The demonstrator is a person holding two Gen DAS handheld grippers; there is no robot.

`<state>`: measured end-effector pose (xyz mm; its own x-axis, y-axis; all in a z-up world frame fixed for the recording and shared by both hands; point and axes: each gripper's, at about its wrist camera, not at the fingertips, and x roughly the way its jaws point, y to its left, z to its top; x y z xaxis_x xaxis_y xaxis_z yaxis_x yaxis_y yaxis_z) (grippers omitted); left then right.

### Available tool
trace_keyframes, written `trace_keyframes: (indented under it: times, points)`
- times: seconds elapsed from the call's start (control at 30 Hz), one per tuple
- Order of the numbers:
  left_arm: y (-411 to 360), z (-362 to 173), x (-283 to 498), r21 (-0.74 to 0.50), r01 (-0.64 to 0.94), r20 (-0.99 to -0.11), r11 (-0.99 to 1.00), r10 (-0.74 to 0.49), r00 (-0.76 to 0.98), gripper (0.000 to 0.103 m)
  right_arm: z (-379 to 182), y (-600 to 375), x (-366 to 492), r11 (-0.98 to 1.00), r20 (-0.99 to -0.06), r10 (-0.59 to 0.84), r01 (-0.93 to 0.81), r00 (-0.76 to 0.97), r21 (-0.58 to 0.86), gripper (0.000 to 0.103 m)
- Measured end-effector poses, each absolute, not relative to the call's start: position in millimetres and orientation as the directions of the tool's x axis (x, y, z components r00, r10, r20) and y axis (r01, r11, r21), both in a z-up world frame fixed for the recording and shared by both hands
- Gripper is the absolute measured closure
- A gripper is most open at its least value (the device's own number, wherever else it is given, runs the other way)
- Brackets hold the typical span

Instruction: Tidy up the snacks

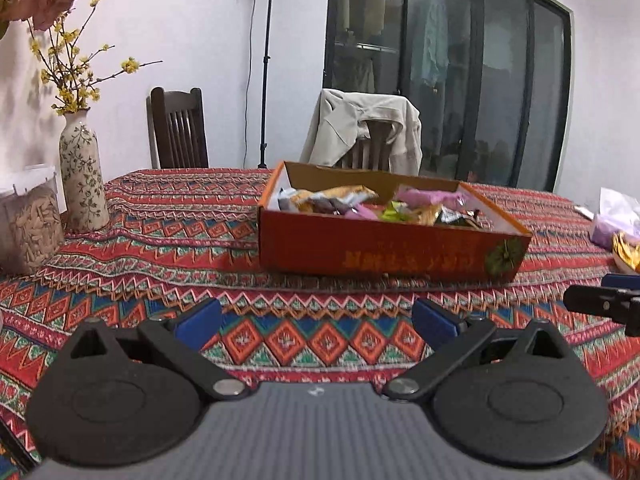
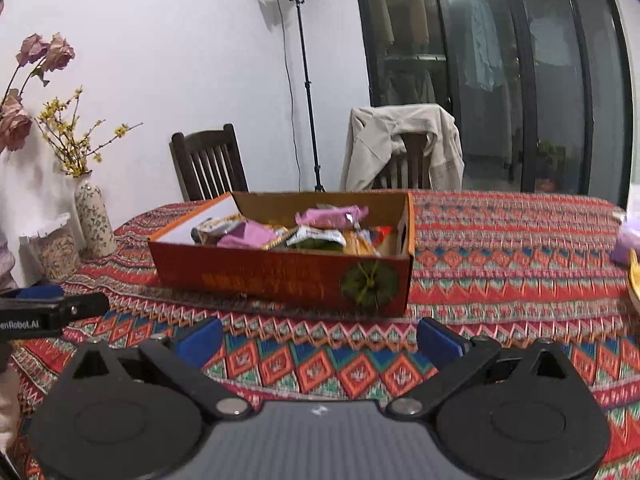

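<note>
The snack box (image 1: 394, 246) sits on the tablecloth (image 1: 160, 240) straight ahead of both grippers, its long side facing them. The left gripper (image 1: 316, 322) and right gripper (image 2: 320, 340) are spread, empty, about equally near.

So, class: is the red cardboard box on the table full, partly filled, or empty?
Partly filled. The red box is open-topped, with snack packets piled inside, some rising to about rim height.
</note>
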<state>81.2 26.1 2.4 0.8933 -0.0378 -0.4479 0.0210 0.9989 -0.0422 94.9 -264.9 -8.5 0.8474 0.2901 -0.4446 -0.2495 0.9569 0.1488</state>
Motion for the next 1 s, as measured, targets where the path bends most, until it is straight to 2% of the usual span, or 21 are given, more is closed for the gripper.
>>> trace_keyframes:
  times: [0.33, 1.0]
  points:
    - [20.5, -13.6, 74.9, -0.035, 0.049, -0.475, 0.998, -0.06, 0.878, 0.0, -26.0, -266.1, 89.5, 0.958, -0.486, 0.285, -0.229, 0.826, 0.173, 0.0]
    - [21.5, -13.0, 72.8, -0.038, 0.049, -0.473, 0.998, -0.061, 0.879, 0.0, -22.7, -265.7, 87.0, 0.958, -0.48, 0.284, -0.23, 0.83, 0.17, 0.0]
